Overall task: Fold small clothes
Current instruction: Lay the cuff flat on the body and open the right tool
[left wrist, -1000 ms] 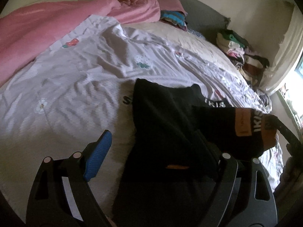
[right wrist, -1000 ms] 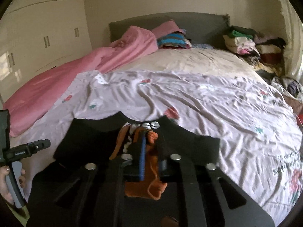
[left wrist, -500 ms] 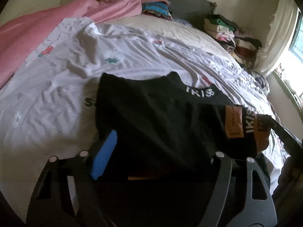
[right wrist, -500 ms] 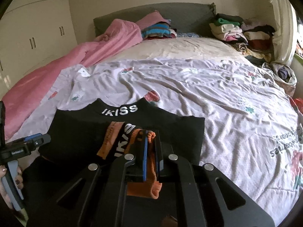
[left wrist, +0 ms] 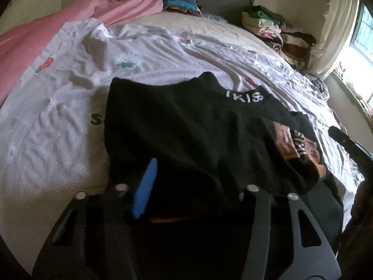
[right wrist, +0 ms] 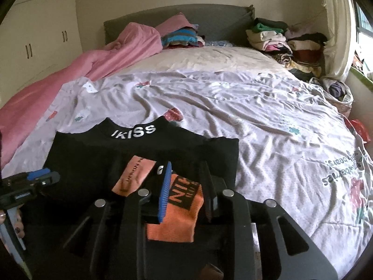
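Observation:
A black top [right wrist: 130, 154] with white "IKISS" lettering at the neck lies flat on the floral bedsheet [right wrist: 256, 121]. Its sleeve is folded across the body, and the orange cuff [right wrist: 179, 219] and a pink label [right wrist: 134, 175] show. My right gripper [right wrist: 186, 186] sits low over the cuff. Its jaws are opening, and the cuff lies loose between the blue pad and the black finger. My left gripper [left wrist: 198, 189] is at the top's near left edge. Its jaws are closing with black fabric [left wrist: 186, 140] bunched between them. Cloth hides the right finger's tip.
A pink blanket [right wrist: 98, 65] runs along the bed's left side. Stacks of folded clothes [right wrist: 279, 39] sit by the grey headboard [right wrist: 209, 18]. White wardrobe doors [right wrist: 35, 35] stand at the left, and a window [left wrist: 363, 30] is at the right. A hand [right wrist: 14, 224] holds the left gripper's handle.
My right jaws have parted from the orange cuff, which now rests on the top. My left gripper has moved in over the top's near edge and its jaws have narrowed.

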A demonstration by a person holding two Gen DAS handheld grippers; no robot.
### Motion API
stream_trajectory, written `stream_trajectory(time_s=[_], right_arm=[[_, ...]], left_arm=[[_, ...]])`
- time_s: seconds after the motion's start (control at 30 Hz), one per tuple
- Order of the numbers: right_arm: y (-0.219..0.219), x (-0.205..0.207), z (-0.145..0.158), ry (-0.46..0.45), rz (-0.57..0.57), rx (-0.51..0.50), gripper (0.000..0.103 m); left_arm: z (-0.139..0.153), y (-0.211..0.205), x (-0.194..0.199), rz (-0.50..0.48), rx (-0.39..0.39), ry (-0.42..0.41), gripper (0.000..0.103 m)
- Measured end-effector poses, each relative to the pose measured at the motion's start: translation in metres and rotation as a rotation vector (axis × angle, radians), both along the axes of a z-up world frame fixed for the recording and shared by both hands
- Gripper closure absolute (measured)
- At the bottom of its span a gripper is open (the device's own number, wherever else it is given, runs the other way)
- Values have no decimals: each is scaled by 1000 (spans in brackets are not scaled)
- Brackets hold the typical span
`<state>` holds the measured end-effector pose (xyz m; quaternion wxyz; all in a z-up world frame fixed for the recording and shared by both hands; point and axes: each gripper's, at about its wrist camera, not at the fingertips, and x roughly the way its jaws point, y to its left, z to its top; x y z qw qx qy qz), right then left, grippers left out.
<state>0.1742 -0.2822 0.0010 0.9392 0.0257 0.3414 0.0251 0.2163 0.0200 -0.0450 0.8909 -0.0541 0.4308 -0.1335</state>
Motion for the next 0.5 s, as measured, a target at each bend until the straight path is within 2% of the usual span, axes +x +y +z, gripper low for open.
stream_trajectory(time_s=[0.17, 0.23, 0.33, 0.47, 0.5], right_arm=[[21, -3, -4, 30, 94, 9, 78], [33, -3, -8, 52, 145, 15, 70], [52, -1, -20, 105, 203, 12, 67], [59, 2, -37, 159, 178, -30, 64], [58, 3, -42, 176, 146, -50, 56]], left_arm=[[-10, 7, 4, 3, -12, 40, 70], [-12, 11, 4, 0, -29, 52, 70], [-13, 14, 3, -5, -45, 60, 70], [-13, 16, 1, -14, -43, 58, 70], [-13, 15, 0, -15, -42, 57, 70]])
